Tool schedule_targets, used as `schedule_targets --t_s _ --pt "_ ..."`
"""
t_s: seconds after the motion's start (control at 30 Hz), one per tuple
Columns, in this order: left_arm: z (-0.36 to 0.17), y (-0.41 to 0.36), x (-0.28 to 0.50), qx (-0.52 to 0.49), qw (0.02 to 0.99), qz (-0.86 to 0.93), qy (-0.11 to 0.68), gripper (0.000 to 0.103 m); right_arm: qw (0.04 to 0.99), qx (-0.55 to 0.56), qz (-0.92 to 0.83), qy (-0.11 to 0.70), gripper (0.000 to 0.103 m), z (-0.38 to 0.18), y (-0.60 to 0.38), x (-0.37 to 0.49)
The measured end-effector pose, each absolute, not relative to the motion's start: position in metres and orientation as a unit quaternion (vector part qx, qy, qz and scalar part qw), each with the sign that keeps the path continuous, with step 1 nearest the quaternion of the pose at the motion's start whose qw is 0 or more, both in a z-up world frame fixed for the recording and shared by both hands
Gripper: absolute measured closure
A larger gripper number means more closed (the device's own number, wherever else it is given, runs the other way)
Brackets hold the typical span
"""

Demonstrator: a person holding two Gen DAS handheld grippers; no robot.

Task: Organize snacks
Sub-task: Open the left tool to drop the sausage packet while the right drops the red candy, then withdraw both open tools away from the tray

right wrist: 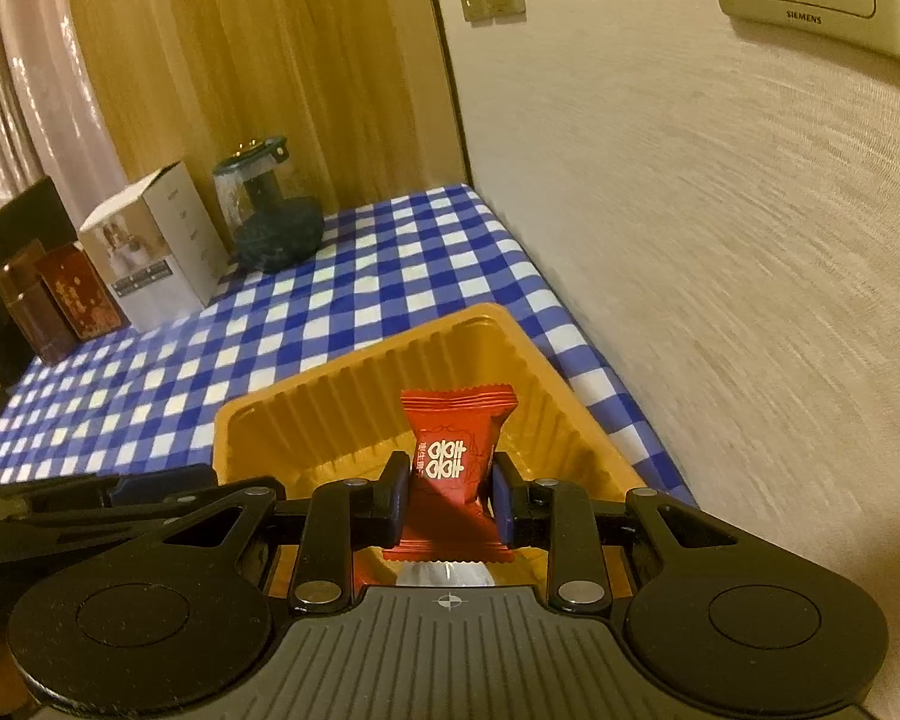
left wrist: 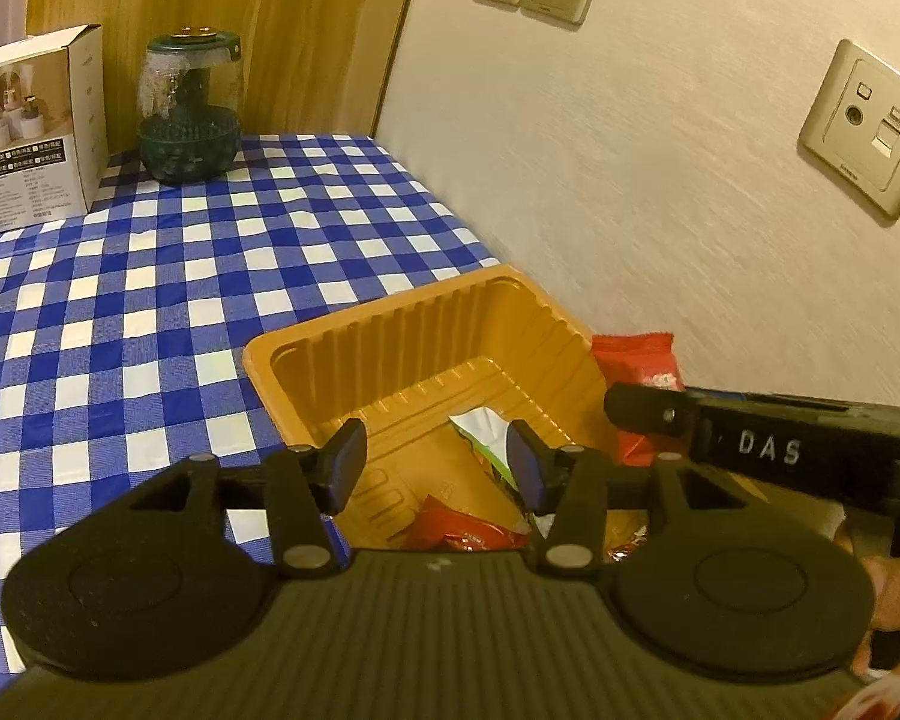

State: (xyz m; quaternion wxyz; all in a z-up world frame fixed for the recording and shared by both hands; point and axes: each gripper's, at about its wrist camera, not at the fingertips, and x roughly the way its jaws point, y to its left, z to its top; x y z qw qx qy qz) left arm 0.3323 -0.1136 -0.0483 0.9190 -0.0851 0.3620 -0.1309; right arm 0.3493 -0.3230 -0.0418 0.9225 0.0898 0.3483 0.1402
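Note:
An orange plastic tray (left wrist: 426,324) sits on the blue checked tablecloth by the wall; it also shows in the right wrist view (right wrist: 342,384). Inside it lie a green-and-white snack packet (left wrist: 486,438) and a red snack packet (left wrist: 462,531). My left gripper (left wrist: 435,468) is open and empty above the tray's near end. My right gripper (right wrist: 447,498) is shut on a red candy packet (right wrist: 453,450) with white characters and holds it over the tray. In the left wrist view the right gripper's arm (left wrist: 750,438) reaches in from the right, with the red packet (left wrist: 636,360) beyond it.
A white product box (left wrist: 36,126) and a green glass jar (left wrist: 189,108) stand at the table's far end by a wooden panel. Two brown tins (right wrist: 54,306) stand left of the box. The wall with sockets (left wrist: 864,126) runs along the right.

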Motion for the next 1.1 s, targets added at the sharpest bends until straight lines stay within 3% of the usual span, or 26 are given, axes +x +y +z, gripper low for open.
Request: schedule_targets --t_s 0.07,0.13,0.63,0.83,1.1 --pt "-0.049 -0.113 0.332 -0.084 0.919 -0.13 0.362 0.049 0.921 0.117 0.146 0.341 0.069 -0.043 -0.329 0.349" --pt "-0.049 -0.112 0.33 -0.081 0.92 -0.129 0.362 0.042 0.921 0.138 0.136 0.338 0.049 -0.043 -0.336 0.347" --pt "-0.038 -0.111 0.297 -0.05 0.93 -0.101 0.35 0.008 0.923 0.128 0.1 0.349 0.044 -0.031 -0.356 0.308" --pt "-0.025 -0.111 0.272 -0.046 0.931 -0.1 0.349 0.0 0.922 0.126 0.097 0.354 0.043 -0.023 -0.357 0.284" --pt "-0.003 -0.104 0.232 -0.046 0.934 -0.091 0.343 0.0 0.921 0.129 0.104 0.353 0.036 0.002 -0.353 0.242"
